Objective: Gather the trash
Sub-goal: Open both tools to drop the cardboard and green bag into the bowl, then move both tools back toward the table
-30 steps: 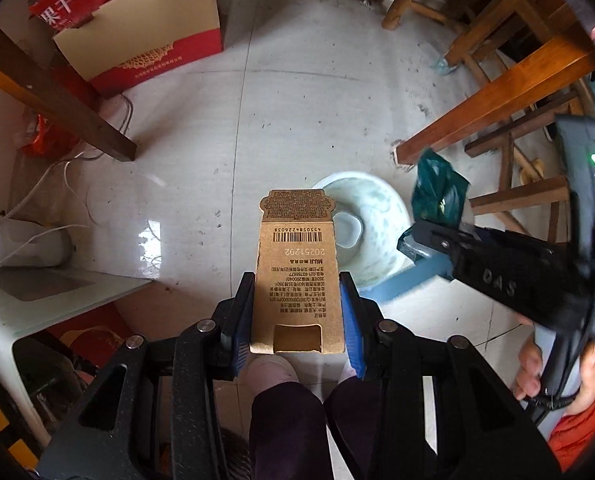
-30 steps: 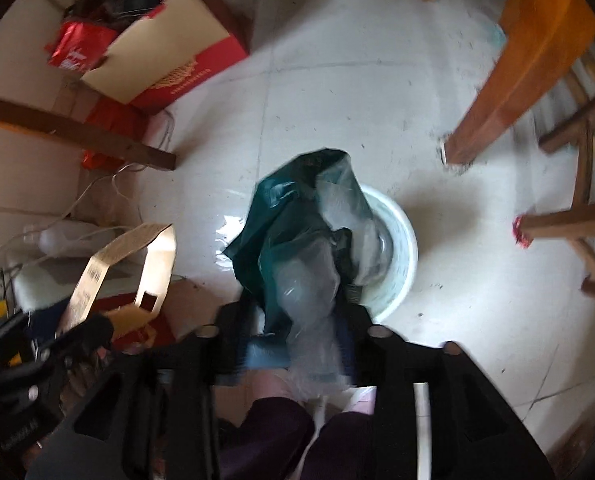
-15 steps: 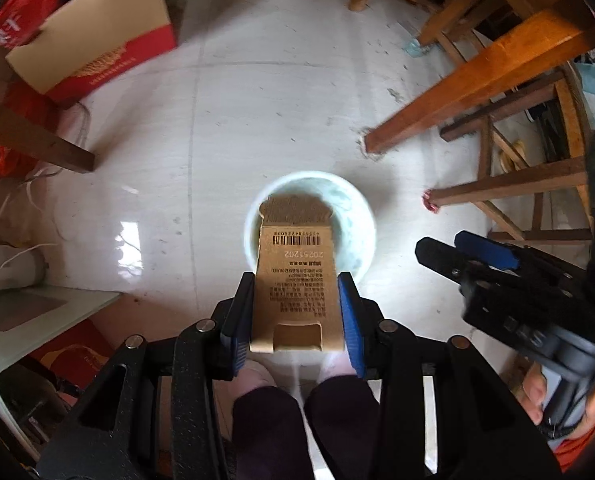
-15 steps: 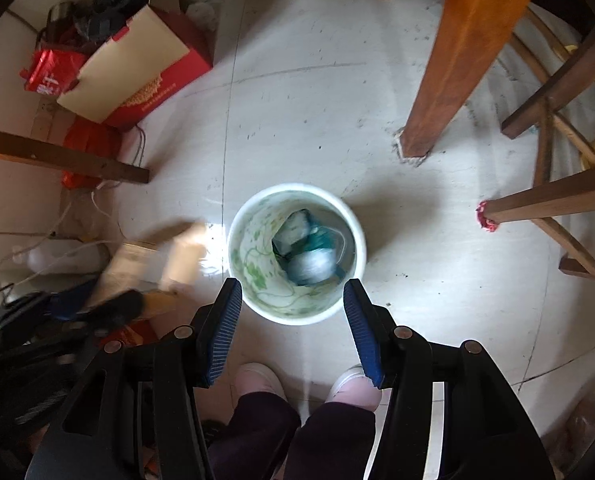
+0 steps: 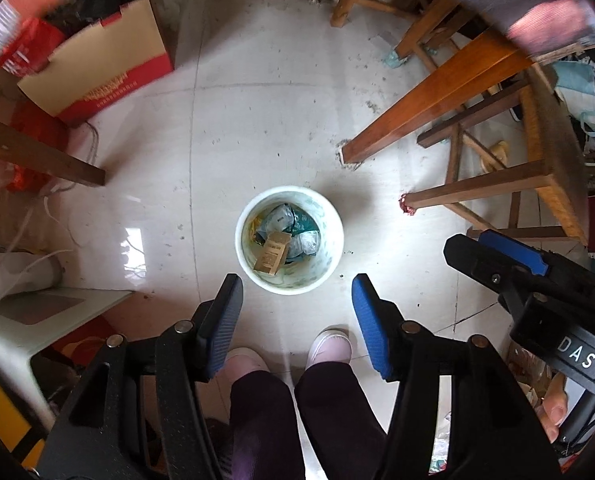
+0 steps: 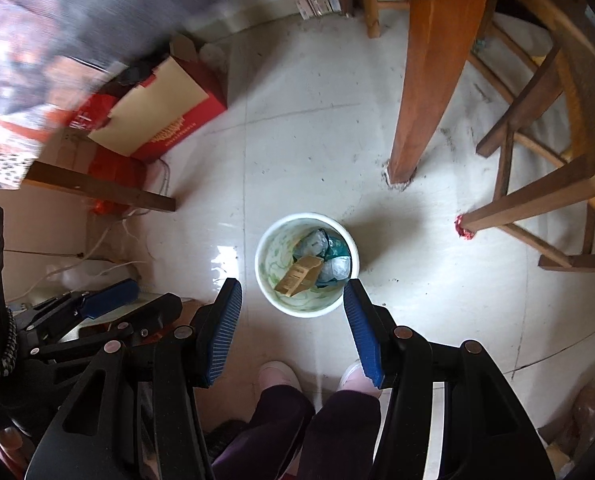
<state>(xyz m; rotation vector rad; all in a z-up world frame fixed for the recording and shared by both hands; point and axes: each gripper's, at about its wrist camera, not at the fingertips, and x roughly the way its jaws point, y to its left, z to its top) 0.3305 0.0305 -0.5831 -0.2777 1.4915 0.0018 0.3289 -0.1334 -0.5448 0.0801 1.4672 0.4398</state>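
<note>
Cardboard sleeve (image 5: 272, 252) and green bag (image 5: 303, 228) lie in the bin (image 5: 329, 216) (both claws empty, left claw (image 5: 297, 308) opening, right claw (image 6: 292, 312) released); lift clear before seeking more trash.

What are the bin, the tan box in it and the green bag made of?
Bin: likely glossy plastic, white with a faint green pattern. Tan box: matte kraft cardboard, flat printed panel with crisp edges. Green bag: thin shiny plastic film, crumpled, partly see-through.
</note>
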